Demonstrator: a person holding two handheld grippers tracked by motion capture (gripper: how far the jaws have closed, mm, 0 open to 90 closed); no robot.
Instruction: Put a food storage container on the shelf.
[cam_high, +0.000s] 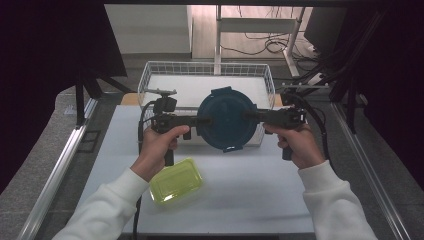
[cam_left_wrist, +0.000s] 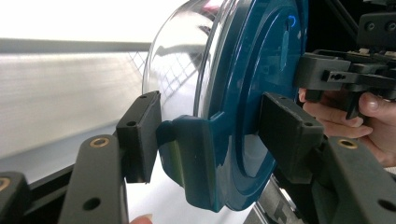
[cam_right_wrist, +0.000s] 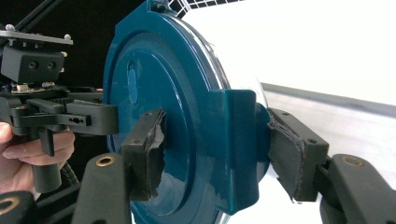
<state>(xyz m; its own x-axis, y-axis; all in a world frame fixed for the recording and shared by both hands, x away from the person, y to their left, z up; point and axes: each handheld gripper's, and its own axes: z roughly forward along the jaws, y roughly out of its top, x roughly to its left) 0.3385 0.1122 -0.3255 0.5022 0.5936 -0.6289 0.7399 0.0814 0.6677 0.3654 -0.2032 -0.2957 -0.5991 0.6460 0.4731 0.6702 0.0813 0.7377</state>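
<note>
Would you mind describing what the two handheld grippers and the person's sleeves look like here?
Both the left gripper and right gripper are matt black, with pistol-style handles and flat rectangular pads on bars set with brass-coloured rivets. The right gripper's pads look frayed. A grey plate tops the left gripper, and a black cable trails from the right. The sleeves are white.

White sleeves (cam_high: 112, 200); black hand-held gripper (cam_high: 196, 120) jaws, brass-ringed screw holes, trailing black cables

One round teal-lidded clear container (cam_high: 226, 119), one yellow-green rectangular container (cam_high: 176, 181), one white wire basket (cam_high: 150, 75), two hand-held grippers.
</note>
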